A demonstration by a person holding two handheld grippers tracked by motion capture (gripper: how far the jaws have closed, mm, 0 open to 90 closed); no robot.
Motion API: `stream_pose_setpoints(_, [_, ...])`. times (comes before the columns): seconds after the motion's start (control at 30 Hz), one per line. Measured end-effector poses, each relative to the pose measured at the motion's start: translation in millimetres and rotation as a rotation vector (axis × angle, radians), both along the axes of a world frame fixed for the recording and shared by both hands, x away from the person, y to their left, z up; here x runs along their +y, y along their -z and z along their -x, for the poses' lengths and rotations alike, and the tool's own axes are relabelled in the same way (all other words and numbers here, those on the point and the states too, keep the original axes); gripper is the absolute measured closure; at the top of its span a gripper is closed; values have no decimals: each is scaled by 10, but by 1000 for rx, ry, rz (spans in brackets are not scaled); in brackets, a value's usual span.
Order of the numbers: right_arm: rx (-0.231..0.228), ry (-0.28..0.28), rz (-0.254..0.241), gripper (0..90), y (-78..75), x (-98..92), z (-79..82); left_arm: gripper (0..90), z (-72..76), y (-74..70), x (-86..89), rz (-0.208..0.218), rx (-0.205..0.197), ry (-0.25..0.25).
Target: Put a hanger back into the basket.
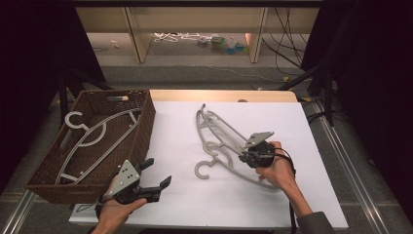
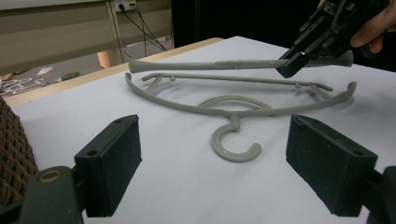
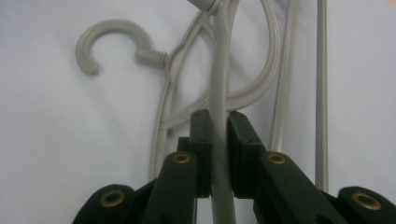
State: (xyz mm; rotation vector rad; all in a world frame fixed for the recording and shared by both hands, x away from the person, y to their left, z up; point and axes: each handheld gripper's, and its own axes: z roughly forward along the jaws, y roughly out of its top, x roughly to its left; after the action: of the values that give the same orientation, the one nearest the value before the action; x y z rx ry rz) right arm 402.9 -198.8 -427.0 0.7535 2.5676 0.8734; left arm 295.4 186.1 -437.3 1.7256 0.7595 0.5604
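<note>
Hangers are what I'm handling: two grey plastic ones lie tangled on the white table point(image 1: 302, 204), and my right gripper point(image 3: 219, 126) is clamped on a thin bar of the top hanger point(image 2: 205, 65), which the left gripper view shows raised at that end above the lower hanger point(image 2: 233, 109). My left gripper point(image 1: 157, 176) hangs near the front edge with its jaws wide apart and nothing between them, beside the wicker basket point(image 1: 143, 131), where a third hanger point(image 1: 92, 136) already lies.

I judge the hanger light and stiff, with a little springiness along its arms. The plastic looks smooth, so it may swivel or slip between the pads when held this far from its middle. Its hook could also catch the lower hanger, since the two overlap near their necks. I would rather hold it nearer the neck for balance; with this grip I'd lift slowly and watch for the other one coming along.
</note>
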Motion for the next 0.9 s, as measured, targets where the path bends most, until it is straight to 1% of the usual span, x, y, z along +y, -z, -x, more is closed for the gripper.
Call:
stream_pose_setpoints(0.03, [-15, -10, -8, 823, -31, -19, -2, 180, 0, 2, 2, -7, -1, 2])
stream_pose_setpoints(0.07, [-10, 3, -20, 823, -63, -31, 19, 179, 4, 4, 1, -10, -1, -1])
stream_pose_setpoints(0.1, [-24, -12, -30, 823, -86, -49, 15, 179, 6, 3, 1, -11, -5, -2])
stream_pose_setpoints(0.13, [-30, -8, -44, 824, -111, -63, 29, 180, 7, 2, -3, -5, -4, -3])
stream_pose_setpoints(0.17, [-22, -3, -55, 823, -137, -74, 52, 183, 3, 0, -5, -7, -5, -3])
stream_pose_setpoints(0.23, [-39, -12, -58, 823, -171, -95, 70, 184, 7, 7, -15, -9, -2, 2])
stream_pose_setpoints(0.3, [-42, -9, -62, 823, -190, -112, 100, 185, 9, 5, -20, -16, -13, 10])
stream_pose_setpoints(0.33, [-31, -19, -64, 824, -204, -121, 111, 186, 11, 6, -29, -12, -13, 7])
stream_pose_setpoints(0.37, [-27, -21, -62, 823, -210, -123, 127, 188, 3, 12, -39, -18, -18, 11])
stream_pose_setpoints(0.4, [-41, -25, -71, 824, -199, -121, 141, 189, 1, 18, -48, -33, -19, 13])
stream_pose_setpoints(0.43, [-41, -20, -72, 823, -202, -122, 155, 191, -19, 16, -50, -46, -46, 28])
stream_pose_setpoints(0.47, [-38, -28, -76, 824, -203, -124, 162, 193, -14, 15, -56, -58, -47, 31])
stream_pose_setpoints(0.53, [-35, -36, -82, 823, -212, -125, 189, 199, -16, 18, -89, -54, -55, 46])
stream_pose_setpoints(0.57, [-32, -45, -84, 824, -225, -129, 215, 200, -12, 22, -107, -64, -52, 48])
stream_pose_setpoints(0.6, [-33, -47, -90, 824, -228, -129, 239, 202, -13, 30, -131, -65, -55, 56])
stream_pose_setpoints(0.63, [-18, -61, -83, 824, -242, -135, 260, 205, -9, 30, -145, -72, -53, 63])
stream_pose_setpoints(0.67, [-27, -56, -90, 823, -236, -127, 286, 204, -17, 30, -165, -73, -54, 73])
stream_pose_setpoints(0.7, [-12, -73, -82, 824, -248, -133, 302, 201, -25, 27, -185, -82, -51, 76])
stream_pose_setpoints(0.73, [-24, -70, -90, 823, -239, -122, 324, 198, -33, 29, -207, -91, -49, 82])
stream_pose_setpoints(0.77, [-5, -87, -86, 823, -248, -122, 340, 201, -39, 34, -229, -108, -54, 89])
stream_pose_setpoints(0.8, [-17, -88, -95, 823, -239, -108, 357, 203, -40, 44, -259, -110, -54, 89])
stream_pose_setpoints(0.87, [-9, -107, -95, 823, -250, -94, 393, 199, -56, 50, -297, -117, -55, 99])
stream_pose_setpoints(0.9, [-12, -118, -96, 823, -248, -83, 412, 198, -63, 45, -306, -124, -57, 96])
